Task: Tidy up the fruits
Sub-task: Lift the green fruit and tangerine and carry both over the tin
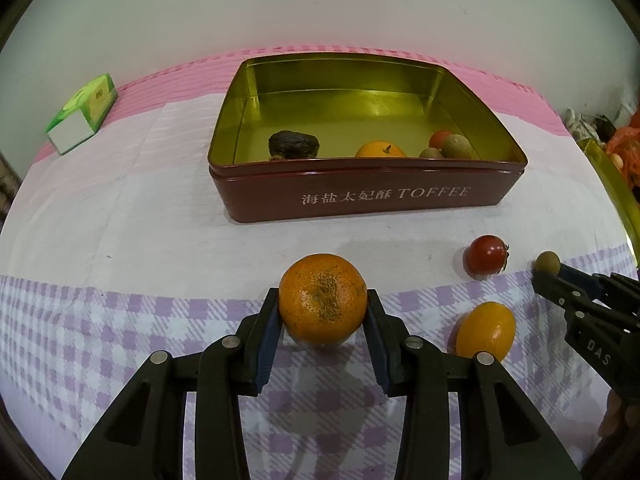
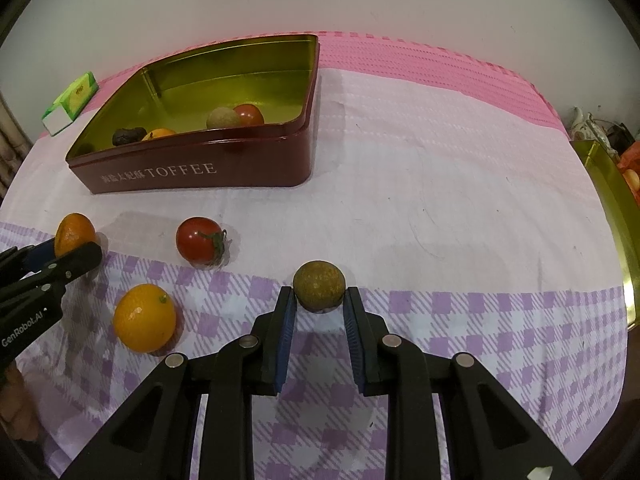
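A bench covered by a cloth [image 2: 420, 168] in pink, white and lilac checks is seen from two wrist cameras. The left tongs [image 1: 323, 312] are clamped on a rough-skinned mandarin [image 1: 322, 299], which is gripped between the blue pads near the front edge of the scene. The right tongs [image 2: 319, 300] are closed on a small greenish-brown round fruit [image 2: 319, 285], held at the very tips.

Between the two tongs, a red tomato [image 2: 199, 241] with a green stem and a smooth orange kumquat-like fruit [image 2: 144, 318] are left lying on the cloth, near each other but apart.

Farther back, an open dark red tin [image 1: 360, 196] marked TOFFEE, gold inside, is set on the cloth. Inside it, along its near wall, a dark wrinkled fruit [image 1: 294, 145], an orange fruit [image 1: 380, 149], a tan round fruit [image 1: 457, 146] and a small red fruit [image 1: 439, 138] are gathered.

At the far left, a green and white carton [image 1: 82, 114] is placed. Part of a gold tray rim [image 2: 612, 196] is seen at the right edge.
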